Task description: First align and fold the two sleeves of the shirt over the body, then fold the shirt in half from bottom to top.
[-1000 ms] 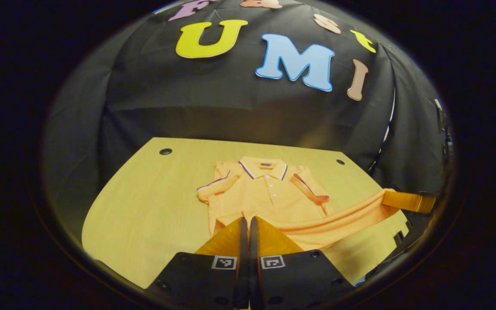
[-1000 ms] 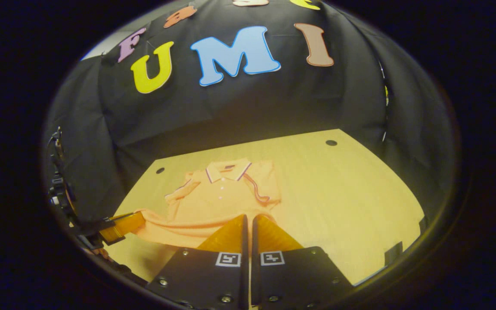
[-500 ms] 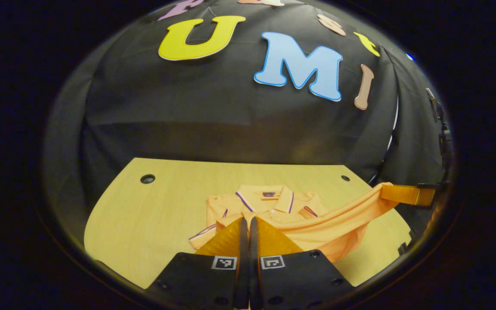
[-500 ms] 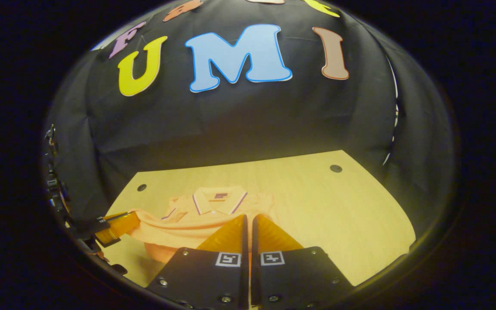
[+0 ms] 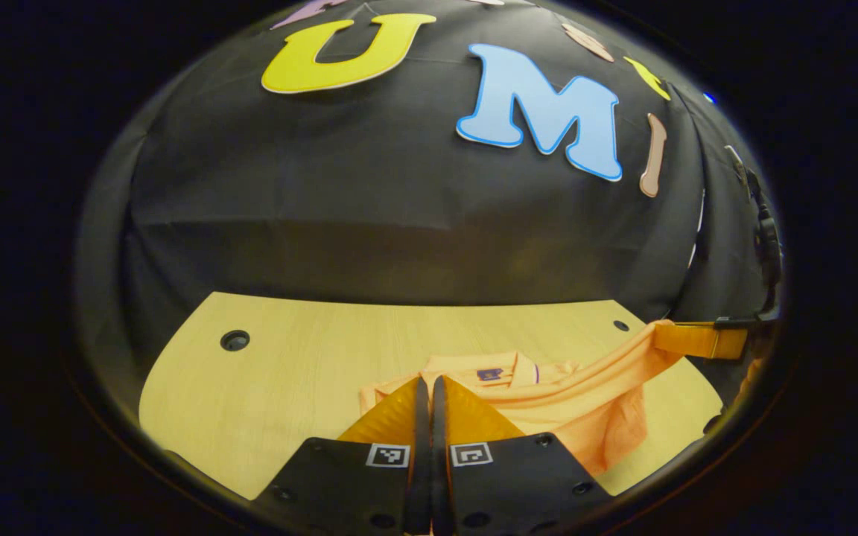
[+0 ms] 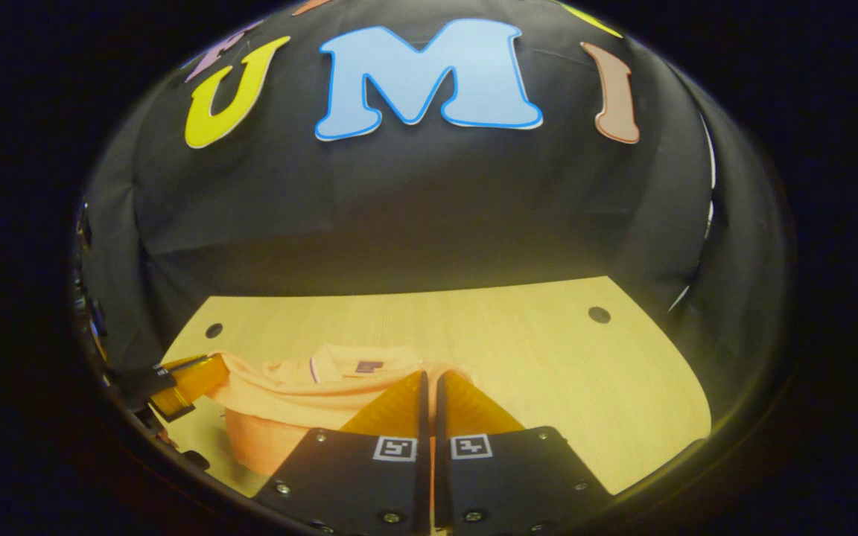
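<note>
A soft orange polo shirt (image 5: 585, 398) sags in a loose band above the pale wood-grain table (image 5: 287, 372), its hem lifted toward the collar (image 6: 354, 363). The left gripper (image 5: 424, 391) and right gripper (image 6: 429, 387) each pinch a bottom corner of the cloth, fingers pressed together on the knit fabric.

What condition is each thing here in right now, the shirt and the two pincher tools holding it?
Shirt: orange polo, bottom hem lifted off the table and carried toward the collar, fold not yet laid flat.
Collar: flat on the table, uncovered.
Left gripper: shut on the shirt's hem.
Right gripper: shut on the shirt's hem.
Table: wooden, shirt resting on its near part.
</note>
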`<state>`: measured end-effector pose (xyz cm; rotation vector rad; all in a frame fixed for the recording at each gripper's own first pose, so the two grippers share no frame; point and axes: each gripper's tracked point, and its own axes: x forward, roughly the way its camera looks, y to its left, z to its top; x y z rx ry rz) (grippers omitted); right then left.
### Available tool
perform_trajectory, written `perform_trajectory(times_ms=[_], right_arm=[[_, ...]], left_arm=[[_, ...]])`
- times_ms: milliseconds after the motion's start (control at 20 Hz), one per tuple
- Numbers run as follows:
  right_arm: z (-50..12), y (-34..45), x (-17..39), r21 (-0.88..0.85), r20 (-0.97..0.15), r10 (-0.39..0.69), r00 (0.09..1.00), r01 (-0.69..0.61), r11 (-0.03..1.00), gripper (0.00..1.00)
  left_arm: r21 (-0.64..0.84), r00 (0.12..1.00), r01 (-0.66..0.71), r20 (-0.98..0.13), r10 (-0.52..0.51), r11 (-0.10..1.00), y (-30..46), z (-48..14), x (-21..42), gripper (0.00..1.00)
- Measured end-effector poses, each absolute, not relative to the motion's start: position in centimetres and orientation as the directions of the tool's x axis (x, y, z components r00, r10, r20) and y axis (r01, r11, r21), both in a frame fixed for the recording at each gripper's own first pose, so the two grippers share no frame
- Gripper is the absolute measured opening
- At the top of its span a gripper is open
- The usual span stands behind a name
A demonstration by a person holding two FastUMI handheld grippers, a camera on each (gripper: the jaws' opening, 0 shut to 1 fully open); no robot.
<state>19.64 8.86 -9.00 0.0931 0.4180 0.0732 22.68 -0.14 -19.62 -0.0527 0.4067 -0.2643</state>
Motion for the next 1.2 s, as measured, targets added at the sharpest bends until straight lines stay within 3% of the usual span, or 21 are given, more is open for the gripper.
perform_trajectory(times_ms=[350, 600, 1200], right_arm=[[-11.8, 9.4, 25.3, 0.05, -0.437, 0.054, 0.898, -0.035, 0.998, 0.02], [-14.2, 9.0, 26.4, 0.021, -0.487, 0.022, 0.873, -0.014, 1.0, 0.0], [-15.6, 9.6, 26.1, 0.004, -0.529, 0.043, 0.847, -0.049, 0.999, 0.12]], left_arm=[[-0.032, 0.894, 0.256, -0.372, -0.249, 0.966, -0.8, -21.7, 27.8, 0.06], [0.0, 0.891, 0.263, -0.383, -0.243, 0.965, -1.2, -23.5, 29.4, 0.06], [0.04, 0.887, 0.235, -0.417, -0.198, 0.971, -0.5, -24.6, 29.1, 0.14]])
